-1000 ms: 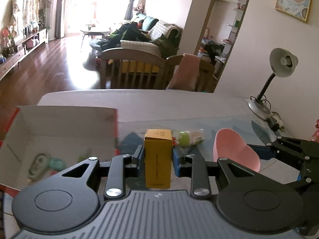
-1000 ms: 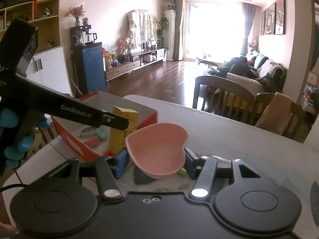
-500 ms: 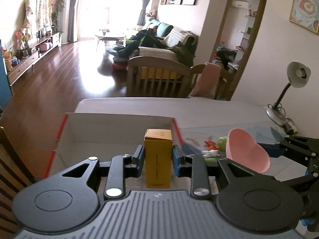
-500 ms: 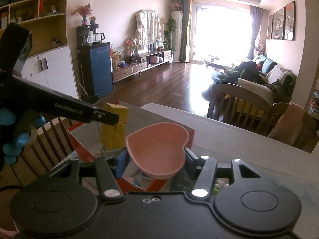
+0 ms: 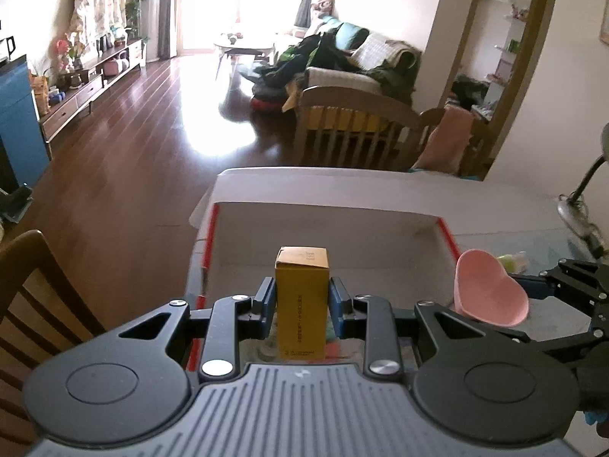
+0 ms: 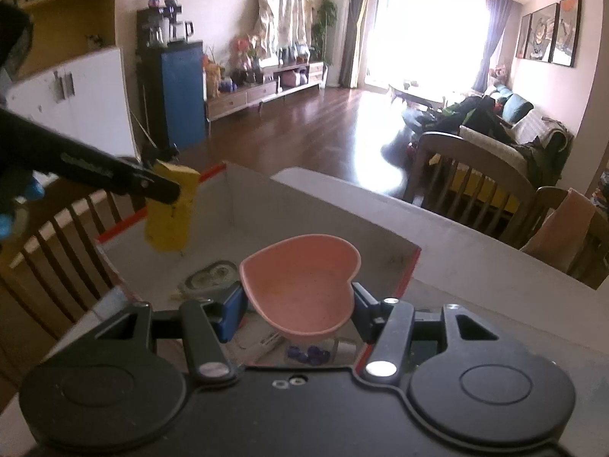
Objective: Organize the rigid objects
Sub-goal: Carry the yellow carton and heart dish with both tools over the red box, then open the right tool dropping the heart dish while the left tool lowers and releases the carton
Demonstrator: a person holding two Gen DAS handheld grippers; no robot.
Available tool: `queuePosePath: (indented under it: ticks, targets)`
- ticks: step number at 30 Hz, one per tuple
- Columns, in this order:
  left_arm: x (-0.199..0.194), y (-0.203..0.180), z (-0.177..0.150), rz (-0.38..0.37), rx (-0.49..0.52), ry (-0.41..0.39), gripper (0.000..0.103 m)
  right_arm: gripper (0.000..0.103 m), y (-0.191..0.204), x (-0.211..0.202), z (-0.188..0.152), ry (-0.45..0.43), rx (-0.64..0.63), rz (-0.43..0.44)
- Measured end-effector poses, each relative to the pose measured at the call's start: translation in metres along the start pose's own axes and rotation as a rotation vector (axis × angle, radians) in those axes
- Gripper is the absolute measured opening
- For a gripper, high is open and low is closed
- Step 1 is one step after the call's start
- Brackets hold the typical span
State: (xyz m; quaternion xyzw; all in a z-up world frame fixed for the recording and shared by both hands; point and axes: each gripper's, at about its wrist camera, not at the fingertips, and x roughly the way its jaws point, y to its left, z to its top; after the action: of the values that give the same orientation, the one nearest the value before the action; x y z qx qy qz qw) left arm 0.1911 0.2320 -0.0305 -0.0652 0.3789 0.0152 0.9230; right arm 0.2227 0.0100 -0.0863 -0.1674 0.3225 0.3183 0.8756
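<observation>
Left wrist view: the left gripper holds a yellow carton upright, jaws pinching its two sides, above the near edge of the open red-edged box standing on the worktop. To the right, the pink heart-shaped dish is carried by the right gripper.

Right wrist view: the right gripper has its jaws pressed against the dish, suspended over the box; a few small items lie on the box floor. The carton hangs over the box's left rim.

Step in hand, as judged: transfer of both objects into the box. Next move calls for lowering each to a free patch of floor, then spreading the jaws.
</observation>
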Motion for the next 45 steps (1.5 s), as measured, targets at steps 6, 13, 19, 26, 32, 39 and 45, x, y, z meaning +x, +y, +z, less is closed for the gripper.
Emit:
queuePosePath:
  ticks: [6, 13, 19, 26, 32, 39, 45]
  targets:
    - [0.032, 0.011, -0.002, 0.026, 0.024, 0.05, 0.028, 0.056, 0.011, 0.046, 0.0, 0.085, 0.001, -0.008]
    - [0.065, 0.007, -0.012, 0.045, 0.092, 0.124, 0.028, 0.056, 0.018, 0.073, 0.0, 0.14, -0.014, -0.001]
    - [0.085, 0.001, -0.016, 0.029, 0.114, 0.16, 0.028, 0.056, 0.02, 0.08, -0.003, 0.174, -0.012, 0.001]
    - [0.102, -0.006, -0.017, 0.022, 0.13, 0.185, 0.028, 0.057, 0.021, 0.082, -0.004, 0.206, 0.011, 0.003]
    - [0.116, -0.014, -0.011, 0.026, 0.137, 0.208, 0.028, 0.057, 0.021, 0.078, -0.004, 0.211, 0.019, 0.004]
    - [0.136, -0.018, -0.018, 0.031, 0.155, 0.283, 0.028, 0.063, 0.017, 0.069, -0.009, 0.203, 0.017, 0.018]
    - [0.133, -0.017, -0.021, 0.033, 0.138, 0.295, 0.029, 0.066, 0.012, 0.057, -0.009, 0.179, 0.033, 0.025]
